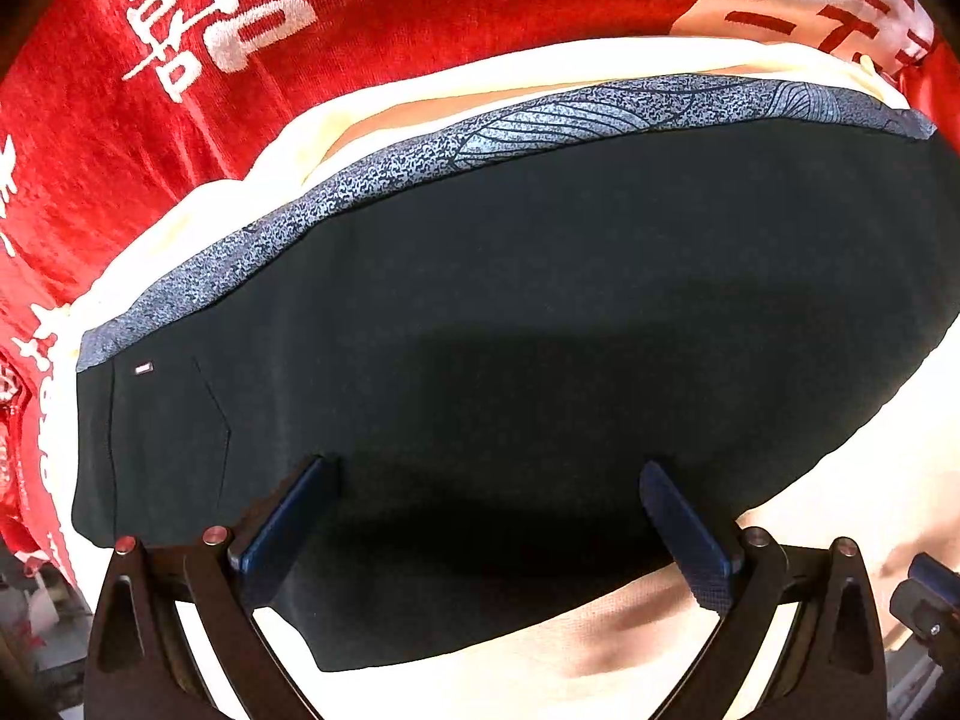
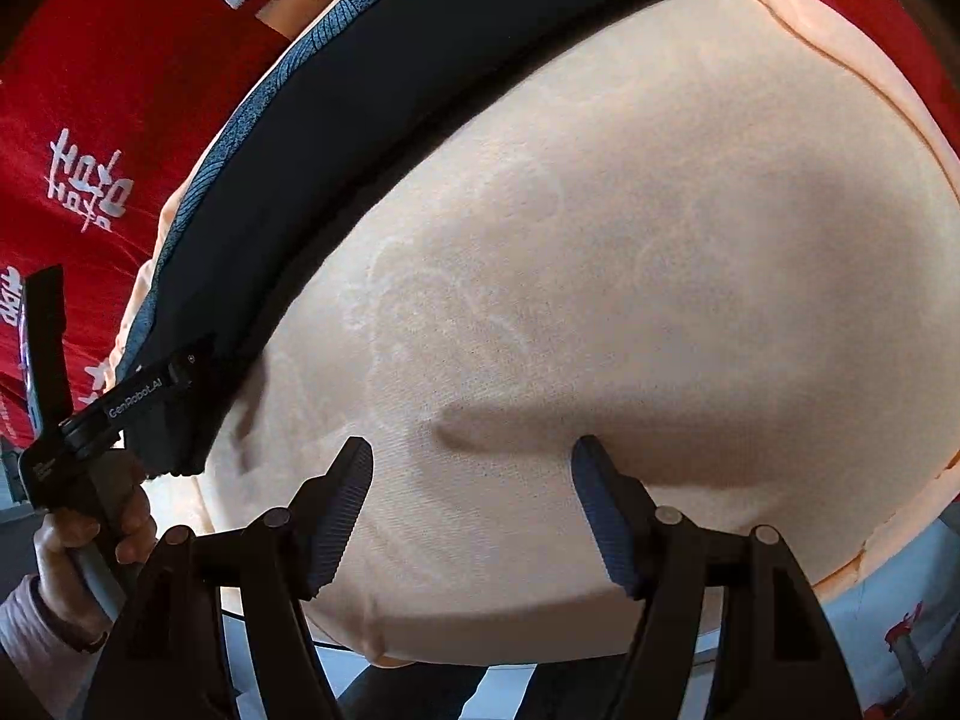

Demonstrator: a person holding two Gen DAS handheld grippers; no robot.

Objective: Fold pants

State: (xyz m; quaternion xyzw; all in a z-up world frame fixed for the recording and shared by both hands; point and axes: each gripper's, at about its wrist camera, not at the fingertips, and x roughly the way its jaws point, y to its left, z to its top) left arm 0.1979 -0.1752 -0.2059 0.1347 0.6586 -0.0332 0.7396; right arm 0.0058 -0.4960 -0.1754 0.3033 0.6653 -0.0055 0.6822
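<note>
1. A red cloth [image 1: 90, 138] with white printed lettering is covering the far surface, showing along the top and left of both views; whether a desk is lying beneath it cannot be told.
2. A cream fabric [image 2: 630, 240] is lying spread over the red cloth, filling most of the right wrist view and showing as a pale band around the dark garment in the left wrist view.
3. The pants [image 1: 510, 330], dark navy, are lying flat on the cream fabric, with a grey-blue patterned band [image 1: 384, 168] running along their far edge. A small pale tag [image 1: 143, 368] is sitting near the left end beside a stitched pocket outline.
4. The left gripper [image 1: 489, 528] is hovering over the near edge of the pants with its fingers spread wide, nothing between them. In the right wrist view it is appearing at the left, its tip at the end of the pants, though contact cannot be told.
5. The right gripper [image 2: 474, 510] is sitting over the cream fabric, well apart from the pants, its fingers spread and holding nothing.
6. The person's hand [image 2: 90, 534] is gripping the left gripper's handle.
</note>
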